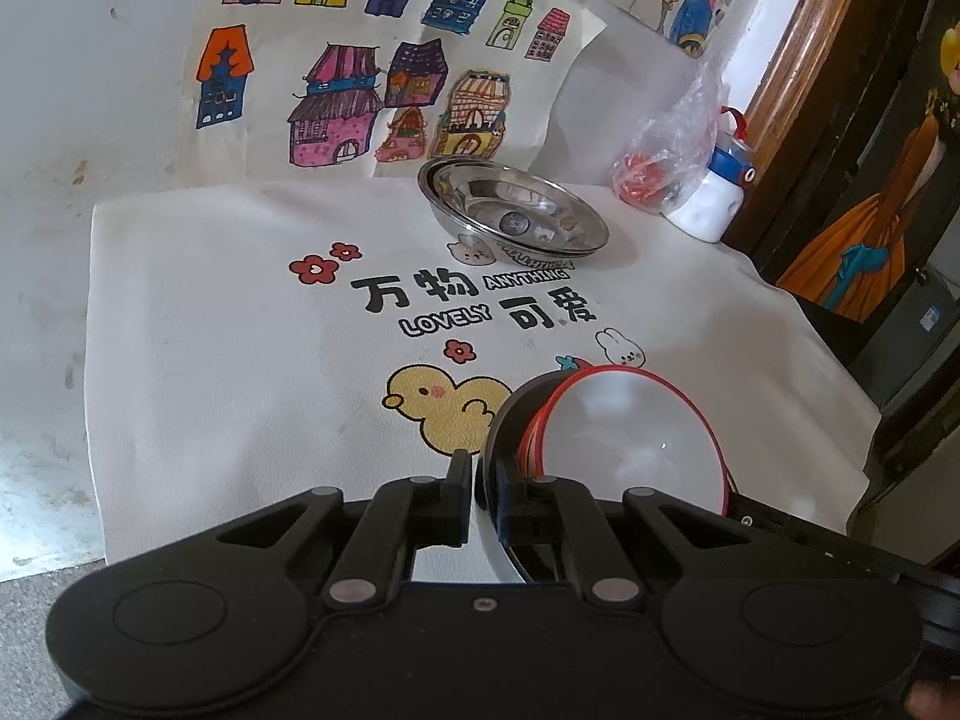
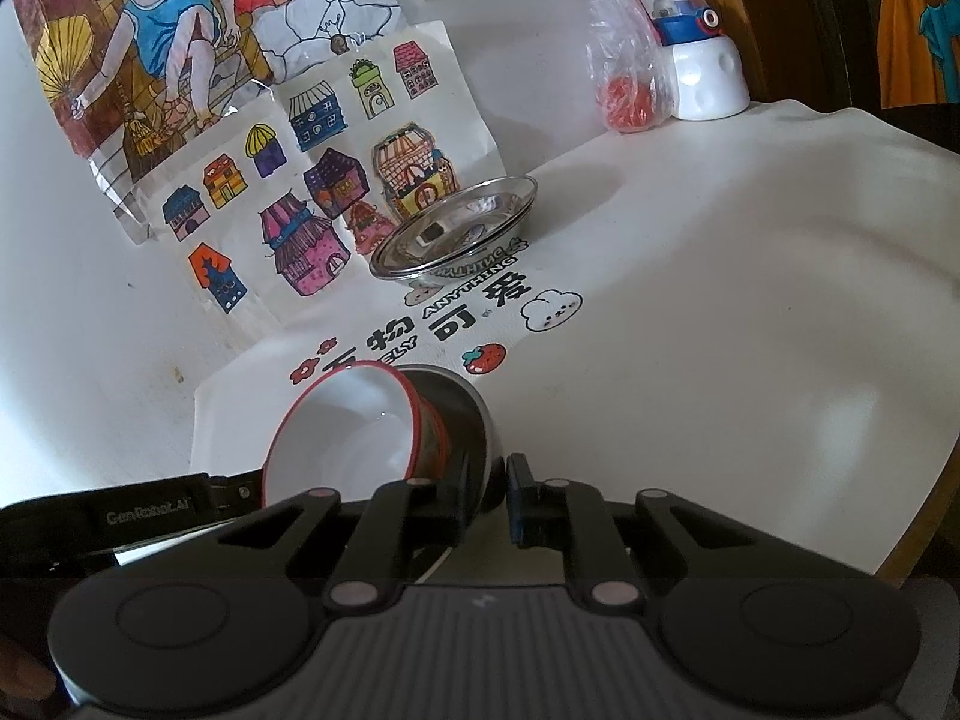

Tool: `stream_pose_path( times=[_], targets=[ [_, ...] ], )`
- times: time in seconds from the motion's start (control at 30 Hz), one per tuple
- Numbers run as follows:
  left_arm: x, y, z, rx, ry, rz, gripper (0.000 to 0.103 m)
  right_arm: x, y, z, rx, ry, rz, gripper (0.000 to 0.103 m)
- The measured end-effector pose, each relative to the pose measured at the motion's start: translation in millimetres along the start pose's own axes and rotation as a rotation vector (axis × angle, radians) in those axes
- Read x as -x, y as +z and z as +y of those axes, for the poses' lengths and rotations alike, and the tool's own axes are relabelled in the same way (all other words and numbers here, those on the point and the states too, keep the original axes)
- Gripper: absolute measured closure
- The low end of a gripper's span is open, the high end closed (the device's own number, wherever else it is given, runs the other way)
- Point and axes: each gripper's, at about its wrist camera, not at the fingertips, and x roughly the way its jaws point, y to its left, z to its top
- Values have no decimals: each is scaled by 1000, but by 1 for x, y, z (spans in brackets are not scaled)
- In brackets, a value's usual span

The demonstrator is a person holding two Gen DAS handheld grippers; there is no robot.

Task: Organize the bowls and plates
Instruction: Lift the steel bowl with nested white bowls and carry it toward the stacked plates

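The nested bowls [image 1: 624,438] — a white, red-rimmed bowl [image 2: 342,432] seated in a dark steel bowl [image 2: 462,414] — sit tilted on edge, low and centre in both wrist views. The left hand-held gripper [image 1: 483,495] is nearly closed, its two fingers pinching the steel bowl's rim. The right hand-held gripper [image 2: 487,495] shows a narrow gap, with its left finger against the steel bowl's wall and its right finger just outside; whether it truly grips cannot be told. Further up the frame, stacked steel plates [image 1: 513,207] rest on the white printed cloth [image 1: 240,312] covering the worktop — well apart from the bowls. At upper right stand a plastic bag [image 2: 627,69] and a white bottle [image 2: 705,69], touching.
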Motion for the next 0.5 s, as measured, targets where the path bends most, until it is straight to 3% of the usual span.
stream_pose_path(
  times=[0.5],
  targets=[
    [0,-1,-1,-2,2,-3,97,0,-1,0,-19,7,0,88]
  ],
)
